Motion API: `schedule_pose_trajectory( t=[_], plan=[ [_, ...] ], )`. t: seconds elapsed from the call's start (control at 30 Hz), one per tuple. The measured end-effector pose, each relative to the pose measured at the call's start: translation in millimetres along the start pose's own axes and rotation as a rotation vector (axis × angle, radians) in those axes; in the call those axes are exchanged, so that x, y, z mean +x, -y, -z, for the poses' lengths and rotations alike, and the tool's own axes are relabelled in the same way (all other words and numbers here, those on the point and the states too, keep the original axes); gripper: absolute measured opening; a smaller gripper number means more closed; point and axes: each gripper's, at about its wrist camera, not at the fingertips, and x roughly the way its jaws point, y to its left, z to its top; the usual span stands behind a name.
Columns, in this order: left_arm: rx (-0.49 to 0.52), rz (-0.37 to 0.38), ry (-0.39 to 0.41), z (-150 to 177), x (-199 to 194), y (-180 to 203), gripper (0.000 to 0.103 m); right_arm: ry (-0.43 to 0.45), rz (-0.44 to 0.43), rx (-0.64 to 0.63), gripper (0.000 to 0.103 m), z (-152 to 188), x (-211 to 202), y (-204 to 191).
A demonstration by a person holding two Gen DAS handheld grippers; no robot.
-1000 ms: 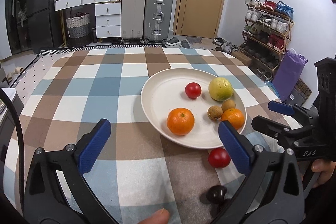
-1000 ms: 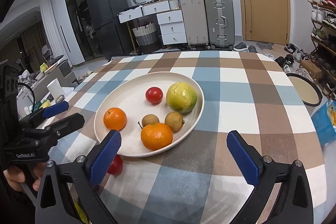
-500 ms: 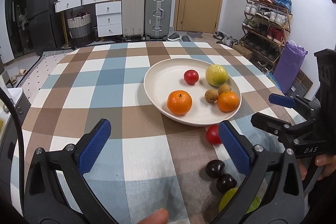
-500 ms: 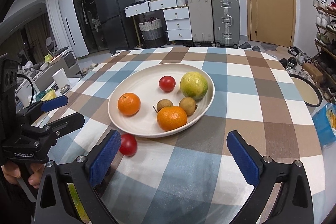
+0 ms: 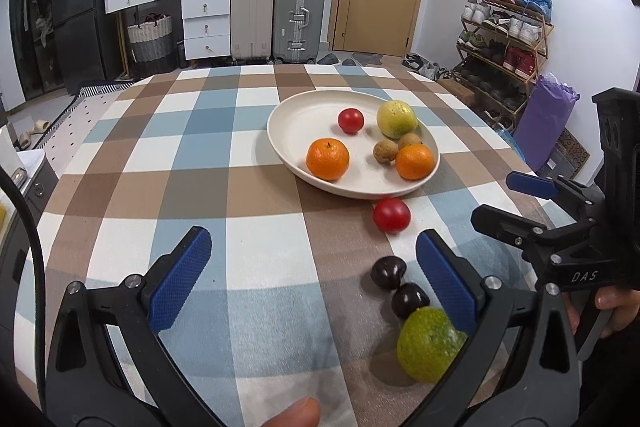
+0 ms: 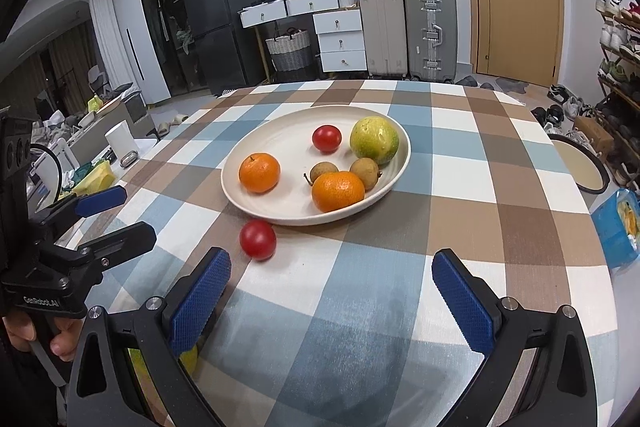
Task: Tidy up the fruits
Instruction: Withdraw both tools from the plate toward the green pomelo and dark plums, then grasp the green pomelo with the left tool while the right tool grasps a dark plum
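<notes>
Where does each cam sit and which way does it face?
Left wrist: on the left hand-held gripper, facing across the checked table to the plate; shows its own open blue fingers, a fingertip, and the right hand-held gripper at the right edge.
Right wrist: on the right hand-held gripper, facing the same way; shows its own open fingers and the left hand-held gripper at the left edge.
Shared: plate, red tomato on the cloth, suitcases, door.

the right gripper (image 6: 332,293) hangs wide apart over the checked tabletop (image 6: 460,163); a red tomato (image 6: 258,239) lies just beside the plate's (image 6: 280,217) near rim.
</notes>
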Motion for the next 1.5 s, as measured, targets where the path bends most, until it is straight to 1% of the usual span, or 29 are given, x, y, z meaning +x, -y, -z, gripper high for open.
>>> schedule_pose_trajectory(
  t=[0.4, 0.73, 0.87, 1.17, 1.37, 1.43, 1.5],
  plan=[
    [0.019, 0.03, -0.028, 21, -12, 15, 0.102, -0.011, -0.007, -0.01, 0.103, 15, -13, -9],
    [0.035, 0.058, -0.044, 36, -21, 28, 0.102, -0.028, 0.003, -0.02, 0.103, 28, -20, -12],
    [0.027, 0.073, -0.059, 43, -21, 35, 0.102, -0.028, 0.013, -0.02, 0.103, 31, -24, -10],
    [0.034, 0.038, -0.088, 50, -13, 46, 0.102, -0.03, 0.018, -0.002, 0.103, 35, -27, -3],
    [0.041, 0.03, -0.097, 50, -9, 47, 0.102, -0.03, 0.016, -0.002, 0.103, 35, -27, -3],
    [0.045, 0.029, -0.092, 50, -9, 47, 0.102, -0.032, 0.014, -0.002, 0.103, 36, -26, -2],
    [0.049, 0.037, -0.091, 50, -9, 47, 0.099, -0.032, 0.014, -0.005, 0.103, 37, -26, -2]
  ],
)
